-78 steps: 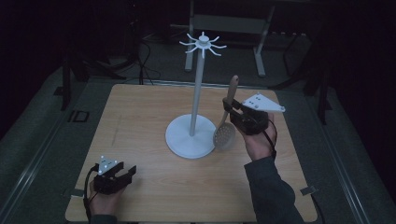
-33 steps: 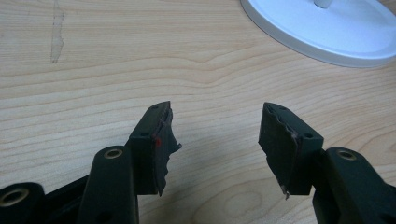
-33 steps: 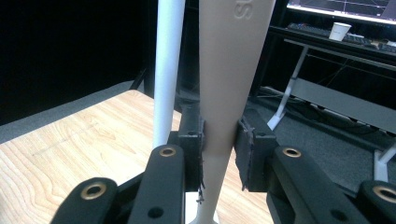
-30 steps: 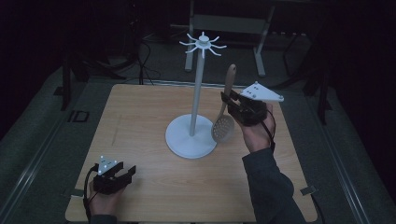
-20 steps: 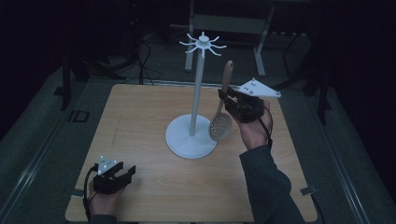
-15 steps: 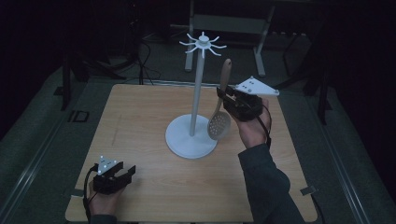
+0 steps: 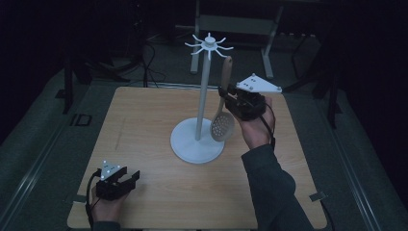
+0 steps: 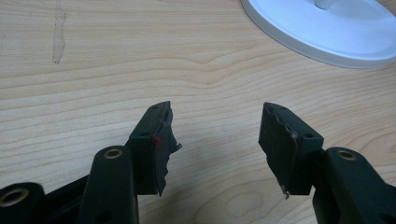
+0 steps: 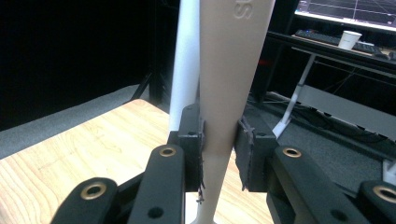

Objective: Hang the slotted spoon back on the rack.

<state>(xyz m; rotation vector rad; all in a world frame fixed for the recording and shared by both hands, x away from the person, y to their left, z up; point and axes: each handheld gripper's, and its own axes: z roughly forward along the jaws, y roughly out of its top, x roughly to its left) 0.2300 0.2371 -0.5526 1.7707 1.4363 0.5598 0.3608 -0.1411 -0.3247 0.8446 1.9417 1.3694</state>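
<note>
Landmark: white hook stand (image 7: 202, 110), round base resting near the middle of the wooden bench (image 7: 144, 115), thin upright pole topped by a crown of small radiating hooks.

Right claw (image 7: 224, 94): held up off the bench just to the right of the stand's pole, about halfway up it. Jaws closed tight on the handle of a wooden slotted spoon (image 7: 223, 113). In the right gripper view the right claw (image 9: 219, 149) presses the pale handle (image 9: 226, 93) from both sides, no gap visible, with the stand's white pole (image 9: 186, 60) just behind the handle. Spoon hangs roughly upright, slightly tilted: perforated bowl down, above the right edge of the stand's base and clear of it; handle tip up, just below and to the right of the hook crown. Cannot tell whether the tip touches a hook. Grey three-cornered plate on the claw faces away from the stand.

Left claw (image 7: 126, 180): low on the bench, well apart from the stand, toward the near left corner. Left gripper view: left claw (image 8: 215, 135) with jaws spread wide, nothing between them, bare wood grain below; rim of the stand's base (image 8: 322, 32) ahead and to the right
</note>
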